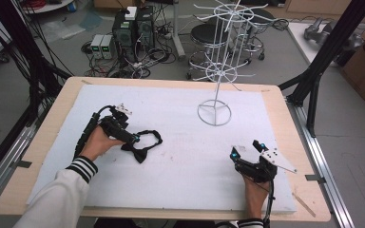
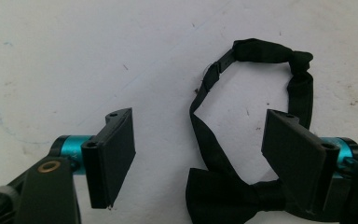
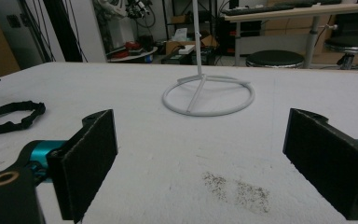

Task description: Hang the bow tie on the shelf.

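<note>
Both jaws of the left gripper (image 2: 193, 158) stand wide apart over the black bow tie (image 1: 141, 144), its knot between them and untouched, the strap looping away beyond. This tie lies on the white mat (image 1: 180, 166), well to the left of the white wire rack (image 1: 215, 80), whose ring base rests on the mat's far side. Nearer than the rack and to its right, the right gripper (image 1: 245, 150) sits low on the mat with its jaws spread and nothing between them.
</note>
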The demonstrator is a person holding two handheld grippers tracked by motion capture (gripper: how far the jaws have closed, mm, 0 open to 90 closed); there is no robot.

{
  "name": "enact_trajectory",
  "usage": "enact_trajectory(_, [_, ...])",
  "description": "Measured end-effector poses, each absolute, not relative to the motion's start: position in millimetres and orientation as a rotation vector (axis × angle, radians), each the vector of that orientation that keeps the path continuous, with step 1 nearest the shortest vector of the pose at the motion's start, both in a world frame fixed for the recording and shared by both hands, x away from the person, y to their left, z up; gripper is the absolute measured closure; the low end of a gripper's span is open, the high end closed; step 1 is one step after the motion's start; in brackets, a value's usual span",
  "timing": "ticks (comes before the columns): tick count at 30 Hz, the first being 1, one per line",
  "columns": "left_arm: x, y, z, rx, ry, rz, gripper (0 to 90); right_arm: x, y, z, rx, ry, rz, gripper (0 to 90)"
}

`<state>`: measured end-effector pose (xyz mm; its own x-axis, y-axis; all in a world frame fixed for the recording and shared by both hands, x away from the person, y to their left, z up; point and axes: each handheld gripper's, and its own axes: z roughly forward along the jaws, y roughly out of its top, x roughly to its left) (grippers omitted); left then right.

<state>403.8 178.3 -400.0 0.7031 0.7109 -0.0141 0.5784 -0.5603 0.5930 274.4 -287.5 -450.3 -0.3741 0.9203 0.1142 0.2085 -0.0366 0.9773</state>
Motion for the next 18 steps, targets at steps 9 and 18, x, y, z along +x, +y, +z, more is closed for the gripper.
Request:
enact_trajectory(9, [405.2,170.0,-407.8,2.398,0.966,0.299,43.7,274.7,-288.2,-450.4,1.208,1.614,1.466,8.9])
enact_trajectory(18, [407.4,170.4,-411.3,2.424,1.022,0.254,54.0,274.9,-288.4,-450.4,1.207,1.612,1.468,8.9])
